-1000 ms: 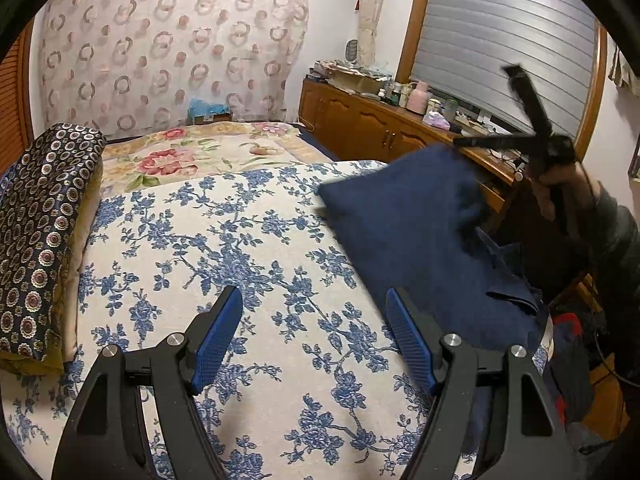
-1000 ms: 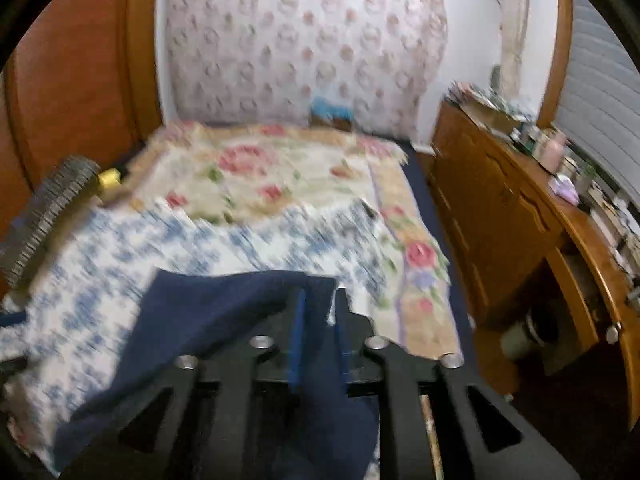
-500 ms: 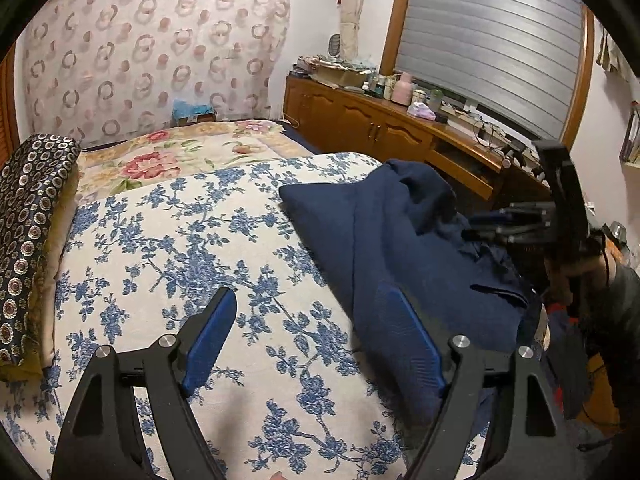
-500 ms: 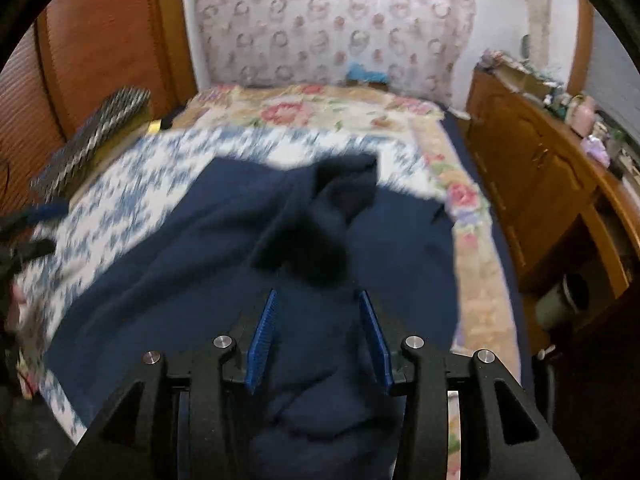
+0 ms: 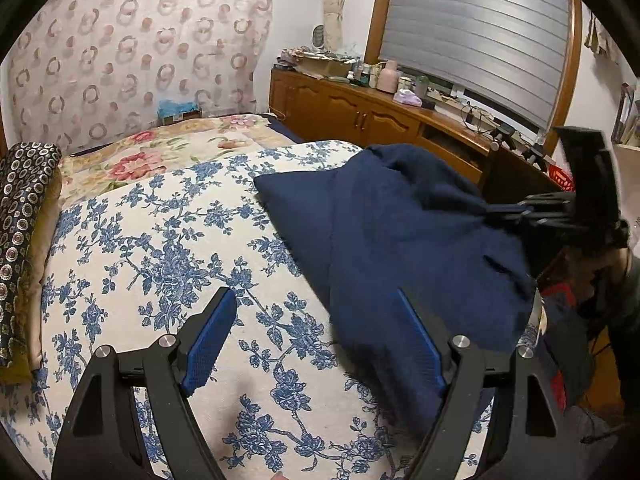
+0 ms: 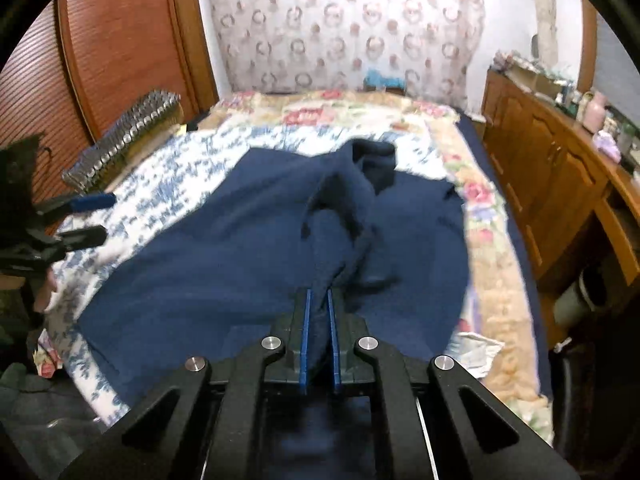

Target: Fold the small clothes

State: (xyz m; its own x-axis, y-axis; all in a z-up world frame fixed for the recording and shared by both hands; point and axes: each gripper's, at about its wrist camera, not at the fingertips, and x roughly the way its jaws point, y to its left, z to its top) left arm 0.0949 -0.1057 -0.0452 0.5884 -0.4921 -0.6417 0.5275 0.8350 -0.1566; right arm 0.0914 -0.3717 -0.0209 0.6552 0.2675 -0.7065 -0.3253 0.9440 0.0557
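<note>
A navy blue garment (image 5: 400,232) lies rumpled on the right side of the bed, bunched into a ridge along its middle (image 6: 240,248). My right gripper (image 6: 318,300) is closing, and its blue pads pinch a fold of the navy cloth at the near edge; in the left wrist view it (image 5: 492,212) reaches in from the right. My left gripper (image 5: 316,340) hovers open over the floral sheet, its right finger (image 5: 420,340) over the garment's near-left edge without pressing it. The right wrist view shows it (image 6: 92,218) at the far left, apart from the cloth.
The bed carries a white sheet with blue flowers (image 5: 160,240) and a pink floral cover (image 5: 140,156) beyond it. A dark patterned bolster (image 5: 20,220) lies along the left edge. A cluttered wooden cabinet (image 5: 360,116) runs along the right. A person's sleeve (image 5: 624,304) is at the right.
The right gripper let the lifted garment drop onto the bed, opened, came lower and shut again on a fold. The left gripper drifted right toward the cloth's edge, still open.
</note>
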